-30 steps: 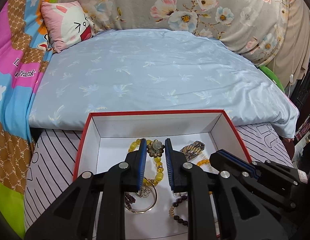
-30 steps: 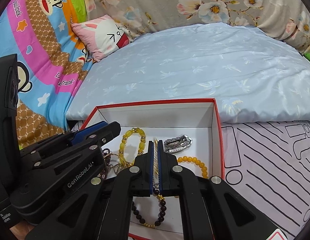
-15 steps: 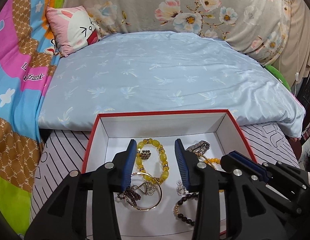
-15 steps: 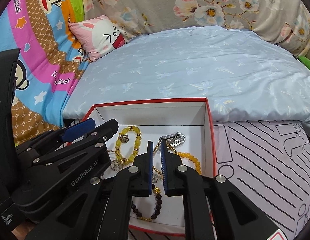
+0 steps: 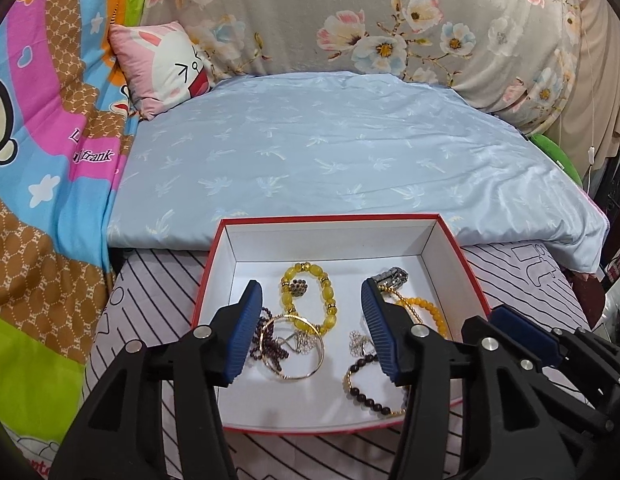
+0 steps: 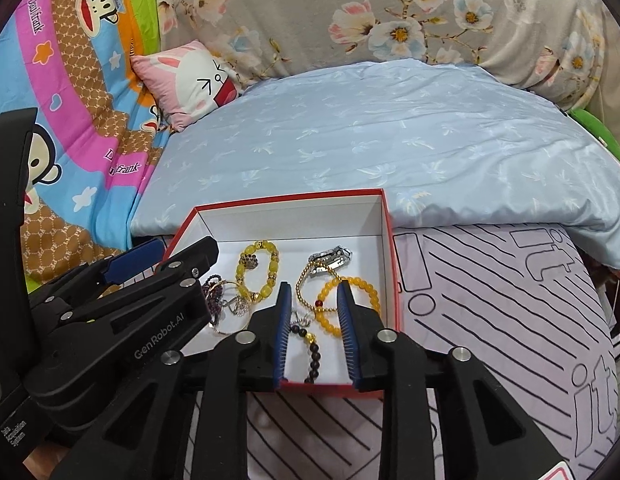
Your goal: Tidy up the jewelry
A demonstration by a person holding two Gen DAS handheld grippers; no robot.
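While we hover both over the red-rimmed white cardboard box (image 5: pixel 450 240), our left gripper (image 5: pixel 312 328) has jaws wide apart and holds nothing, and our right gripper (image 6: pixel 313 332) is half open. Chunky yellow bead bracelet (image 5: pixel 310 296) lies at 12 o'clock.

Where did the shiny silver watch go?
The silver watch lies inside the red-rimmed box, in its far right corner by the right wall in both wrist views, just behind the orange bead bracelet.
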